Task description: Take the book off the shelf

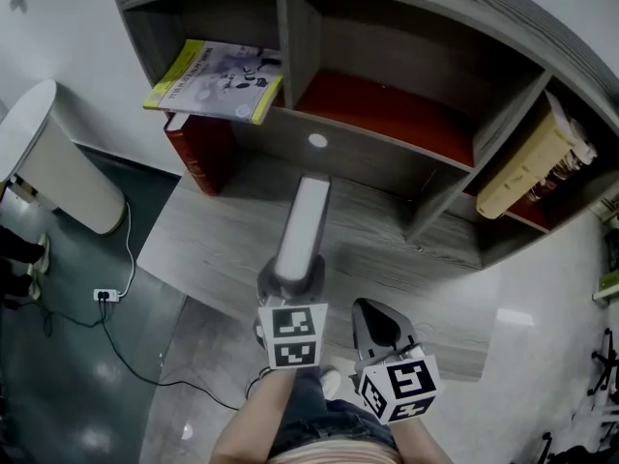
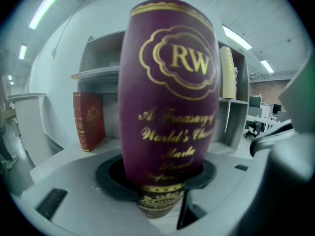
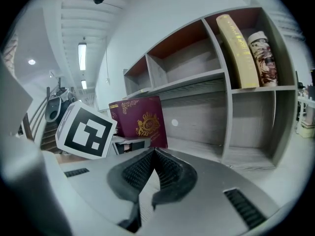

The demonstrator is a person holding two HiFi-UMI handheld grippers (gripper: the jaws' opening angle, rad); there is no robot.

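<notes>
Over the front edge of the desk [image 1: 218, 235], clear of the shelf [image 1: 287, 37], I hold the maroon book [image 1: 306, 218] clamped at one end in the left gripper [image 1: 290, 280]. The right gripper [image 1: 380, 333] sits alongside, jaws together and empty. With only one end gripped, the book's weight may lever it downward and work it loose from the pads.
</notes>
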